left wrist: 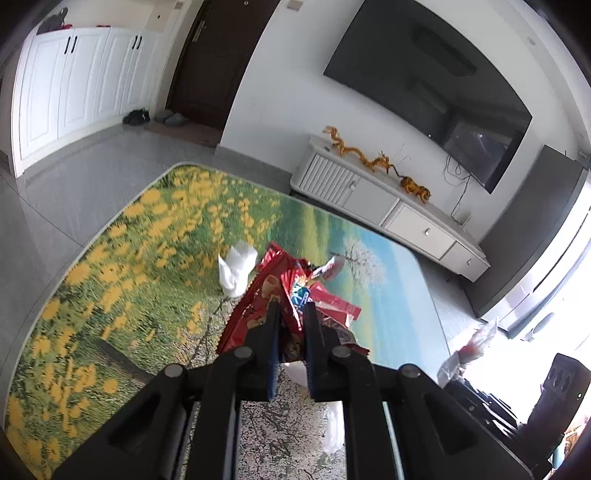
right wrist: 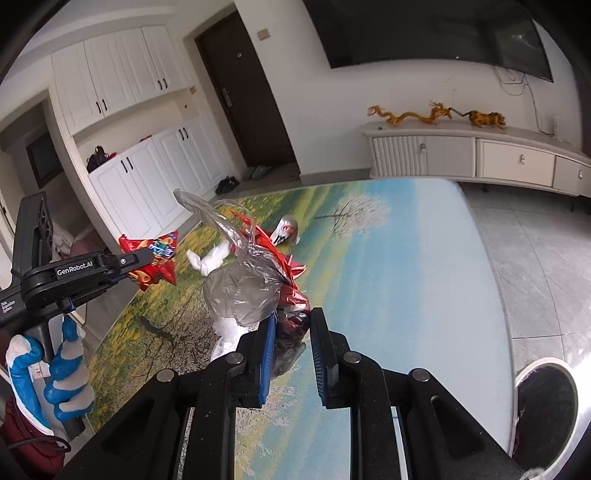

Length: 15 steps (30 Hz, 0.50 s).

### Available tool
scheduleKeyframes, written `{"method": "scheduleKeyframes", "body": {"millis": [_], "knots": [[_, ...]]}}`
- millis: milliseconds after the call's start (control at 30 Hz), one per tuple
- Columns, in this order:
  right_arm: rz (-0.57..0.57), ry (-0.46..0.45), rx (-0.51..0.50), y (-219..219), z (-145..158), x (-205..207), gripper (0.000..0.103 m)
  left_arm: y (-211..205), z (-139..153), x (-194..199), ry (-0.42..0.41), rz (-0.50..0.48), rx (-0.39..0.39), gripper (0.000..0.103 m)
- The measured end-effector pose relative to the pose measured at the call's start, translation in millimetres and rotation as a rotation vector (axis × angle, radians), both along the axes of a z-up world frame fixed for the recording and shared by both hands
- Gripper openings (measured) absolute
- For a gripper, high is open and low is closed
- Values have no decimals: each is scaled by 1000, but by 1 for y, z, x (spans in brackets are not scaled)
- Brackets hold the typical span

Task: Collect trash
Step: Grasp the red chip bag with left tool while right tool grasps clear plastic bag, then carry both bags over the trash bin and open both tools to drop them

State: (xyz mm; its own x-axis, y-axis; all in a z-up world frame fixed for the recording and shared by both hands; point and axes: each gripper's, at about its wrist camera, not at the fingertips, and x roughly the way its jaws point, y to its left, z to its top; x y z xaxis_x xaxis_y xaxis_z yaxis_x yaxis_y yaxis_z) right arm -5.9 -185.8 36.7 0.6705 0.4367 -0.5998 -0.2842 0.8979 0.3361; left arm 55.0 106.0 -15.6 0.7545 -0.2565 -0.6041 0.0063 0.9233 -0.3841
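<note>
Left gripper point(left wrist: 291, 306) clamps a red snack wrapper point(left wrist: 258, 310) (lifted off the bench point(right wrist: 424, 266)); right gripper point(right wrist: 293, 314) pinches a clear plastic bag point(right wrist: 243, 291)

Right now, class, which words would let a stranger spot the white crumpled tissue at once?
Find the meadow-print table below the wall television. Its trash heap lies mid-table; the white crumpled tissue lies at the heap's cupboard-side edge, the only plain white, matte piece beside shiny red wrappers.

Two grippers: left gripper point(right wrist: 136, 264), right gripper point(right wrist: 293, 317). One gloved hand point(right wrist: 55, 376). One white tissue point(right wrist: 210, 260). One clear plastic bag point(right wrist: 243, 288). Red wrappers point(left wrist: 280, 291), several, count unclear.
</note>
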Motion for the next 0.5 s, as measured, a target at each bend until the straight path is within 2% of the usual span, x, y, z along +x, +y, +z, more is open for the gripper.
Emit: {"method": "scheduleKeyframes", "body": {"millis": [233, 500], "knots": [[-105, -66, 18, -37, 23, -27, 18, -15, 33, -22, -75, -29, 32, 11], [-278, -126, 34, -104, 36, -57, 18, -79, 59, -34, -132, -168, 74, 11]]}}
